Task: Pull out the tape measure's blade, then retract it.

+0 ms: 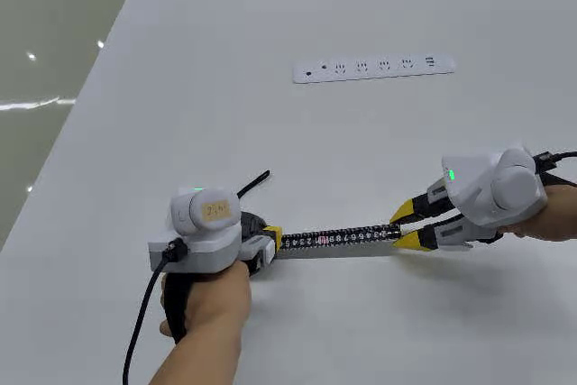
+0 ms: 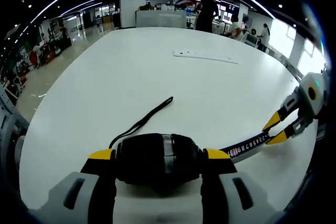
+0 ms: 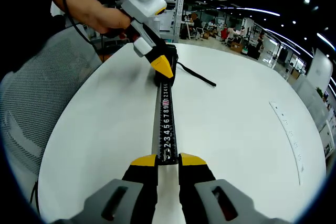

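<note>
A black tape measure case [image 2: 157, 158] is clamped between the yellow-tipped jaws of my left gripper [image 1: 261, 248], low on the white table. Its numbered blade [image 1: 338, 239] runs out to the right, flat just above the table. My right gripper [image 1: 406, 225] is shut on the blade's end [image 3: 166, 156]. In the right gripper view the blade [image 3: 165, 114] stretches straight ahead to the case [image 3: 167, 64] and the left gripper [image 3: 157, 61]. A black wrist strap [image 2: 144, 119] trails from the case across the table. In the left gripper view the right gripper [image 2: 275, 129] holds the blade tip at far right.
A white power strip [image 1: 373, 68] lies flat at the back of the white table [image 1: 225, 114]. The table's left edge drops to a glossy floor [image 1: 36, 60]. A grey mesh chair back [image 3: 37, 108] stands beside the table in the right gripper view.
</note>
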Motion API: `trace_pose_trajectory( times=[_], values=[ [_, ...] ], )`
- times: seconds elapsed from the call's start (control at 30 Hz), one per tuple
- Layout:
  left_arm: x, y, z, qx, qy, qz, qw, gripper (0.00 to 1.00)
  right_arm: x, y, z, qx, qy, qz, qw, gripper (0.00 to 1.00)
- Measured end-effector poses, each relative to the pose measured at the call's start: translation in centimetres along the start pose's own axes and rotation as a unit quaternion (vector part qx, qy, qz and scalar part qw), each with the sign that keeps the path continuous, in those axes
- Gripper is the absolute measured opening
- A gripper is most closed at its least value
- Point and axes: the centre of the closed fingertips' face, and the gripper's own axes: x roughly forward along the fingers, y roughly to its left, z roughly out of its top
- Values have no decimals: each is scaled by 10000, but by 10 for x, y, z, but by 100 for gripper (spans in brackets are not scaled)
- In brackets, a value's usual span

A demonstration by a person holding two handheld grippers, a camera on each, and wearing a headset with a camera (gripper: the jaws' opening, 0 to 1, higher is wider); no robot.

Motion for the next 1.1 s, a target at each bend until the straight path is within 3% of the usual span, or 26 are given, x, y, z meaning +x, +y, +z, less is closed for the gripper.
trace_pose_trajectory(
  times=[1.1],
  values=[
    [4, 6, 0, -57, 21, -93, 9999, 62, 5, 3, 12, -60, -49, -23, 10000, 14]
  ],
)
